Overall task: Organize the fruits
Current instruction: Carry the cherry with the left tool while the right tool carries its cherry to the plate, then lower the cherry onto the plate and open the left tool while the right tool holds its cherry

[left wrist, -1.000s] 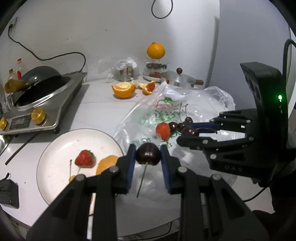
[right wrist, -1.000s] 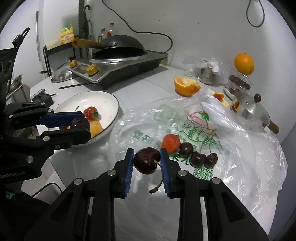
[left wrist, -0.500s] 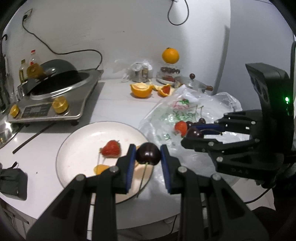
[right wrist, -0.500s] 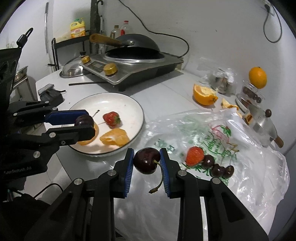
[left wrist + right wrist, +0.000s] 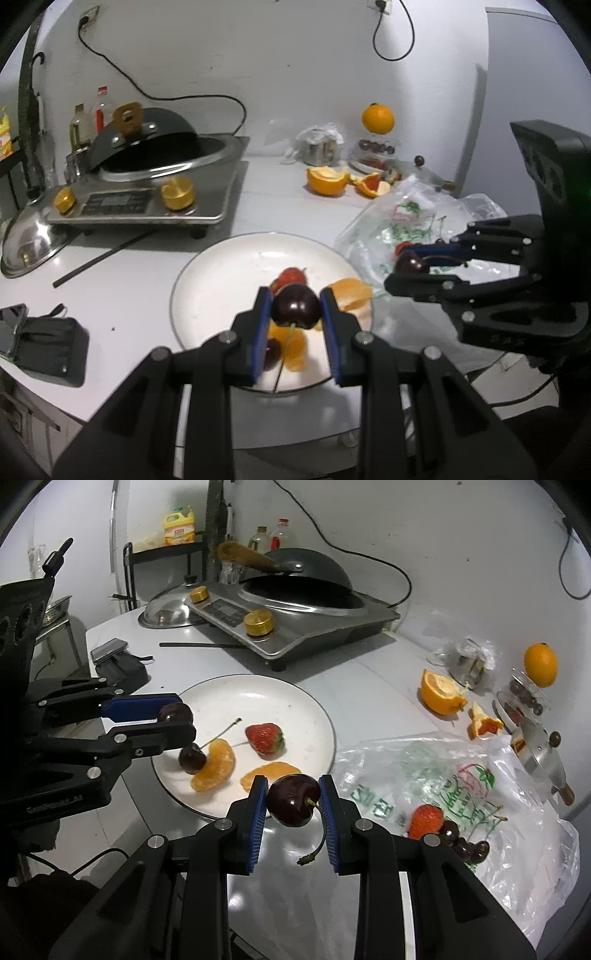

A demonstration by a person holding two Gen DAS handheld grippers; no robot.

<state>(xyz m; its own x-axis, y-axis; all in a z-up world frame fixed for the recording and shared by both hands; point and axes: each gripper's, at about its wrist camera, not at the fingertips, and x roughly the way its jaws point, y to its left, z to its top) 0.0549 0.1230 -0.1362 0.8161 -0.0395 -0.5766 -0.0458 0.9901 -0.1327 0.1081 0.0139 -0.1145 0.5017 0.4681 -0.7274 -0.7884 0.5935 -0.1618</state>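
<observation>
- The black two-finger left gripper with blue pads [image 5: 295,314] points forward and down over the near half of the round white plate [image 5: 221,273]; its jaws are clamped on one dark red cherry [image 5: 295,309], whose stem hangs straight down between the fingers.
- The black two-finger right gripper with blue pads [image 5: 293,805] also tilts downward, just beside the plate's near rim and next to the clear plastic bag printed in green [image 5: 517,849]; it is closed on a second dark red cherry with a curved stem [image 5: 292,800]. In the left wrist view it comes in from the right, fingers lying sideways.
- One silver cooktop with two gold knobs [image 5: 147,199] stands at the back, carrying one black wok.
- The plate holds one red strawberry [image 5: 265,739], two peeled orange segments [image 5: 216,766] and one loose dark cherry [image 5: 192,757] touching a segment.
- On the bag lie one more strawberry [image 5: 424,821] and a small cluster of dark cherries [image 5: 465,843], about three; the exact count is hard to tell.
- Near the wall are one whole orange [image 5: 540,664] set on a clear container, one cut orange half [image 5: 441,696] and one smaller cut piece beside it.
</observation>
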